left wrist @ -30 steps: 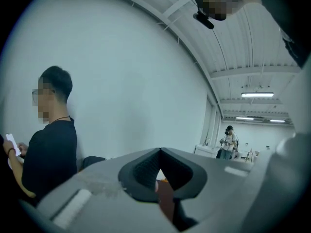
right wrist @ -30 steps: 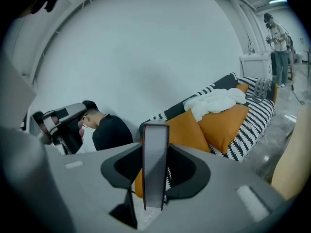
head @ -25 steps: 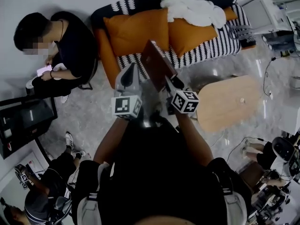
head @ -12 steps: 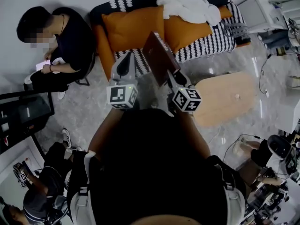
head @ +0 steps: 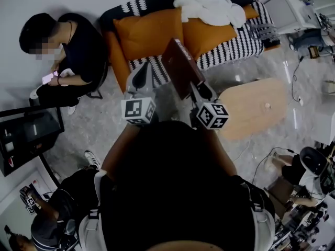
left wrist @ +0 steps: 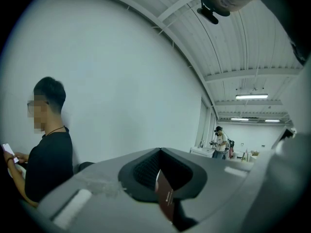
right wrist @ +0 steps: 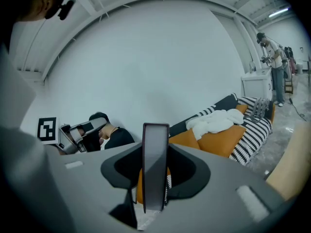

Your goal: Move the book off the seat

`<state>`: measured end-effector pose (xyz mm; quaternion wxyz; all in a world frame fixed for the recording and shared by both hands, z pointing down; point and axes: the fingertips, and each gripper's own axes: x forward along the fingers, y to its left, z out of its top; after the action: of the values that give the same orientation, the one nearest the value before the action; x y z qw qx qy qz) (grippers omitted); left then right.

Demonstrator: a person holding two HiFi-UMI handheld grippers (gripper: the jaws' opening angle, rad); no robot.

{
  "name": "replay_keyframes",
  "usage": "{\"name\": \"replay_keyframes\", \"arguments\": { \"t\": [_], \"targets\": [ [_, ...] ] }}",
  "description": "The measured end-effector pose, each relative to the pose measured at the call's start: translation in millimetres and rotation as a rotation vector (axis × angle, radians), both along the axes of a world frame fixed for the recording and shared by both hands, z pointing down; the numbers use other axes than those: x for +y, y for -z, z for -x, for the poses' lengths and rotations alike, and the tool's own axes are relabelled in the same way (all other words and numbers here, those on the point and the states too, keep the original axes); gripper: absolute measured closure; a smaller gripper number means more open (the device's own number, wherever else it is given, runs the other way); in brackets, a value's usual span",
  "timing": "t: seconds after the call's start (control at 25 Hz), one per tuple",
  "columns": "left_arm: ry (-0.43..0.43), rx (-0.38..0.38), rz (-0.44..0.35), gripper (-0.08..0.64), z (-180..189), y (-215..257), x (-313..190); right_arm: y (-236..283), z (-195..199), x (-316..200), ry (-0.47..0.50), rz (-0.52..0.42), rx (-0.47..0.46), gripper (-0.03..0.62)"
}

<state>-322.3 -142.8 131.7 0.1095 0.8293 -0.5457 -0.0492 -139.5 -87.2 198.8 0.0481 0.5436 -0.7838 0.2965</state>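
A dark red book (head: pixel 180 67) hangs tilted in the air in front of the sofa seat (head: pixel 230 48), clear of it. My right gripper (head: pixel 196 89) is shut on the book's lower edge. In the right gripper view the book (right wrist: pixel 155 164) stands on edge between the jaws of that gripper (right wrist: pixel 155 178). My left gripper (head: pixel 140 73) hovers just left of the book without touching it, jaws together and empty. Through the left gripper (left wrist: pixel 163 155) a corner of the book (left wrist: pixel 165 199) shows.
Two orange cushions (head: pixel 152 33) and a white cloth (head: pixel 209 9) lie on the striped sofa. A light wooden table (head: pixel 254 109) stands to the right. A person in black (head: pixel 73 51) sits left of the sofa. Other people are at the lower corners.
The book stays gripped in the right gripper and has shifted only slightly to the right. The left gripper keeps its place beside it.
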Motion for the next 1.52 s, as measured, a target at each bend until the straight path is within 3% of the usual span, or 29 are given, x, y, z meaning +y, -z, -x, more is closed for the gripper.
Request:
{"name": "replay_keyframes", "arguments": {
  "t": [0.44, 0.96, 1.52],
  "targets": [
    [-0.025, 0.005, -0.011, 0.554, -18, -3, 9, 2, 1, 8, 0.019, -0.007, 0.006, 0.436],
    [-0.057, -0.001, -0.018, 0.554, -43, 5, 20, 16, -25, 26, -0.037, -0.036, -0.078, 0.436],
    [-0.219, -0.031, 0.001, 0.554, -154, -4, 53, 18, -120, 72, -0.166, -0.070, -0.118, 0.436]
  ]
}}
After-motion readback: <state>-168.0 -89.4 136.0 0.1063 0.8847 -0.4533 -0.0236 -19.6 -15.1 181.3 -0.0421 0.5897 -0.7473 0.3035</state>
